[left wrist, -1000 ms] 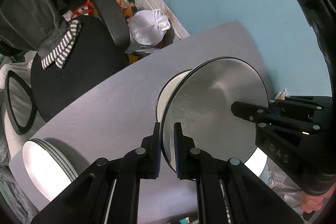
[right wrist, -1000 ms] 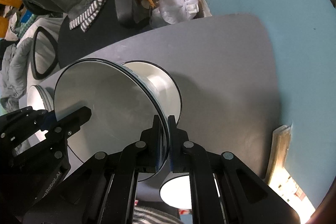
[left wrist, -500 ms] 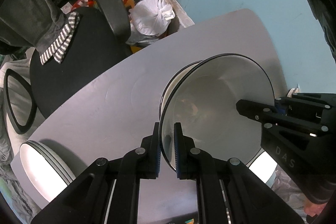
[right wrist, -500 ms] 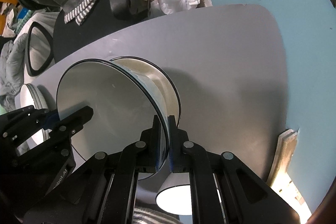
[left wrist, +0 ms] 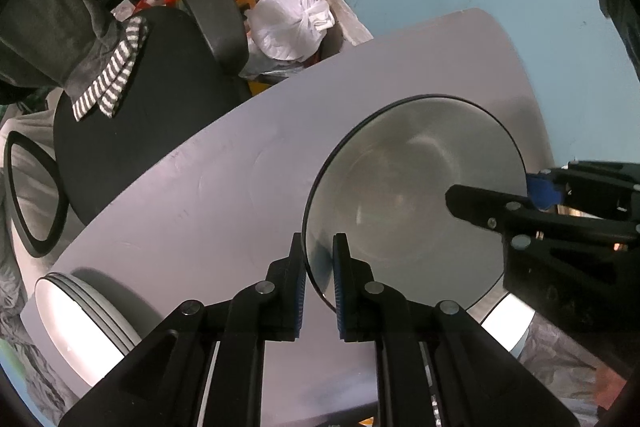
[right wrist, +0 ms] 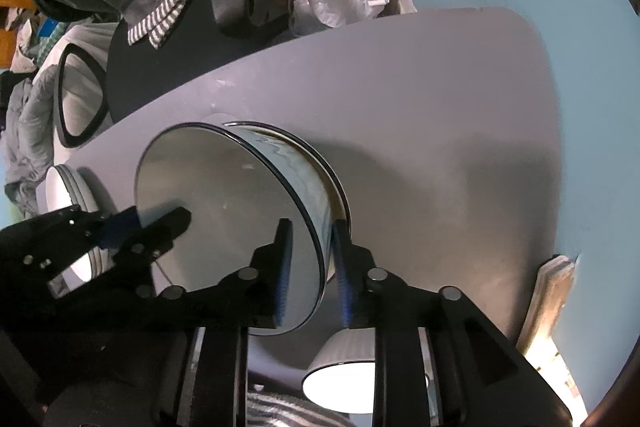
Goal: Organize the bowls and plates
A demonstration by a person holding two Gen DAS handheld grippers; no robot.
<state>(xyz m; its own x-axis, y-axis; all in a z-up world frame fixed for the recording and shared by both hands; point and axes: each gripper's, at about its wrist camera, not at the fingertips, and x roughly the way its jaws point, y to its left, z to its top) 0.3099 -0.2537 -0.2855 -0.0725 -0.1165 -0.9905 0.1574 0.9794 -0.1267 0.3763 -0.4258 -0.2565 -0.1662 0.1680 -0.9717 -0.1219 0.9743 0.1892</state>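
A: What changed?
B: Both grippers, left gripper [left wrist: 319,283] and right gripper [right wrist: 313,267], have spread apart around the rim; the bowl [left wrist: 412,203] now nests in the lower bowl [right wrist: 334,183], centre table [left wrist: 208,187].
A: So it's stacked.

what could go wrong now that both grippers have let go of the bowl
1. The left hand-held gripper and right hand-held gripper are open but straddle the rim of the top bowl; pulling back crooked could drag it off the bowl beneath.
2. The top bowl looks offset in the right wrist view, so it may not be fully seated and could rock.
3. Another bowl sits just below the right gripper and could get bumped.
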